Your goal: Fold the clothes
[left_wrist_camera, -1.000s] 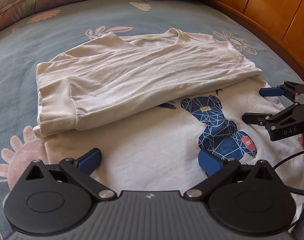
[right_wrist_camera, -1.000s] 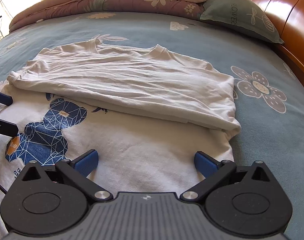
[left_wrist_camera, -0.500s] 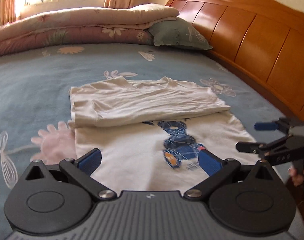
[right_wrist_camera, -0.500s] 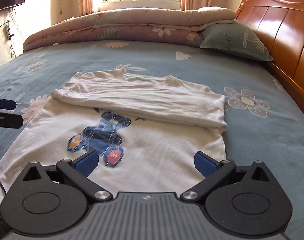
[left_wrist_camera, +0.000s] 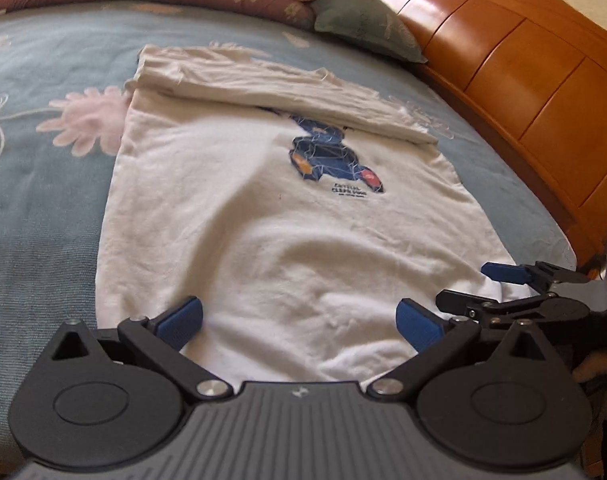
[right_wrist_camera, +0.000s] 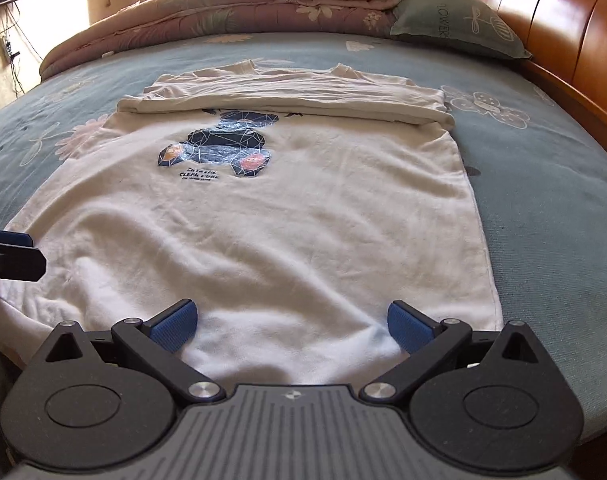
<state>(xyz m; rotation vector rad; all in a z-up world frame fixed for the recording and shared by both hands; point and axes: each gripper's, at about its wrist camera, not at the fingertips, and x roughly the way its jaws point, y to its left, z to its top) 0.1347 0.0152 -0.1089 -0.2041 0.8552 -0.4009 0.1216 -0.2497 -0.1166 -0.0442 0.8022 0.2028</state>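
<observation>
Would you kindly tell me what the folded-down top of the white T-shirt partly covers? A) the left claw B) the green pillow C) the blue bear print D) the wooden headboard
C: the folded band of the T-shirt overlaps the top of the blue bear print.

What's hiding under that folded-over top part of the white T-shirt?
Under the folded band of the T-shirt, the blue bear print shows only its lower part and caption; its upper part is covered.
</observation>
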